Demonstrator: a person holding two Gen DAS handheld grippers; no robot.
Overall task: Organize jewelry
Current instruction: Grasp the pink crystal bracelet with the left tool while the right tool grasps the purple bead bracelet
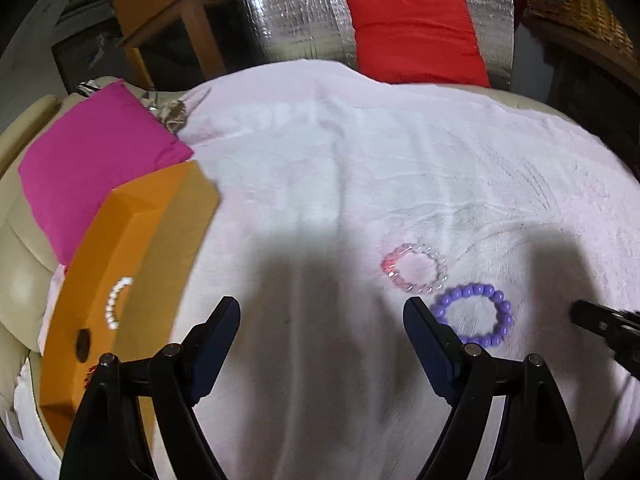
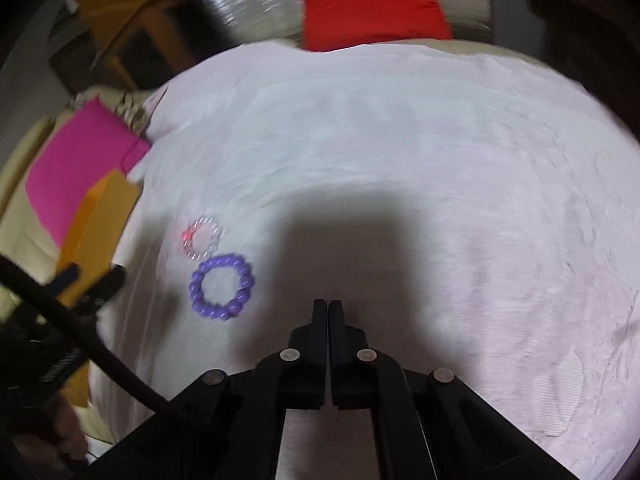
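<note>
The purple bead bracelet [image 1: 476,315] is lying flat on the pale pink towel [image 1: 340,168], just in front of the left gripper's right finger. A clear and pink bead bracelet [image 1: 415,268] is sitting right beside it on the far side, the two rings touching or nearly so. From the right wrist camera both are showing to the left, the purple bead bracelet [image 2: 222,287] nearer and the clear and pink bead bracelet [image 2: 202,237] blurred behind it.

The left gripper [image 1: 322,320] is hovering over the towel with its fingers spread wide and nothing between them. The right gripper [image 2: 328,308] is pointing at bare towel [image 2: 440,160] with its fingers pressed together and gripping nothing; its dark tip is poking into the left camera's right edge, near the purple ring.

At the left, an orange box [image 1: 120,280] is standing on the cloth's edge, with a string of white beads [image 1: 116,302] resting inside it. A magenta cushion [image 1: 88,160] is lying behind the box, and a red cushion [image 1: 416,36] is leaning against silver foil sheeting [image 1: 288,8] at the far side.
</note>
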